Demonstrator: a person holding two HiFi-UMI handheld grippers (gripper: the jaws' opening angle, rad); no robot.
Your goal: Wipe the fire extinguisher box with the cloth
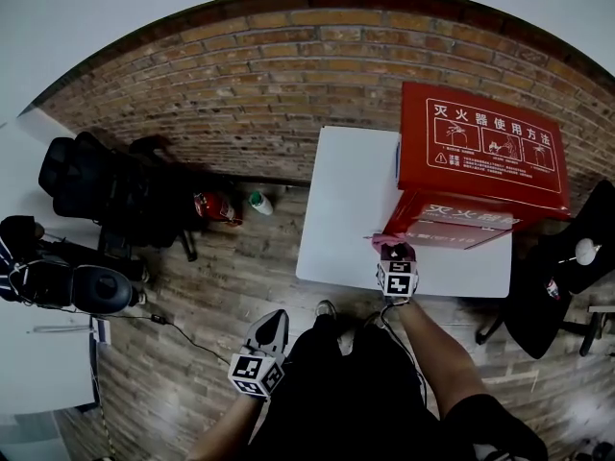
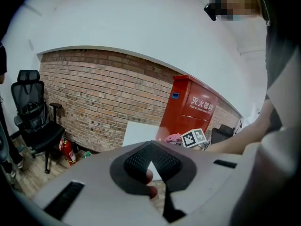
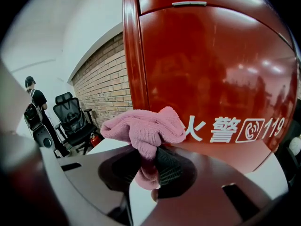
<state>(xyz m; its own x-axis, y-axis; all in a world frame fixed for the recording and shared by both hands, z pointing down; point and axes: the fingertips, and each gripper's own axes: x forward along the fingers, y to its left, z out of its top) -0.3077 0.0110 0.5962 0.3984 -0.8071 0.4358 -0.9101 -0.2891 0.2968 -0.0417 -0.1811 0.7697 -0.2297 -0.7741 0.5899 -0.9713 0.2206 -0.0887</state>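
The red fire extinguisher box [image 1: 480,152] stands on the white table [image 1: 346,209] and fills the right gripper view [image 3: 211,79]. My right gripper [image 1: 394,255] is shut on a pink cloth [image 3: 143,131]. It holds the bunched cloth [image 1: 384,243] against the lower left corner of the box front. My left gripper [image 1: 272,329] hangs low beside the person's legs, off the table, with its jaws closed on nothing. From the left gripper view the box [image 2: 188,109] and the cloth [image 2: 173,138] show in the distance.
Black office chairs [image 1: 106,195] stand at the left by the brick wall. A small red extinguisher [image 1: 213,206] and a bottle [image 1: 259,202] sit on the floor. Another dark chair [image 1: 557,277] is right of the table. A person [image 3: 35,105] stands far off.
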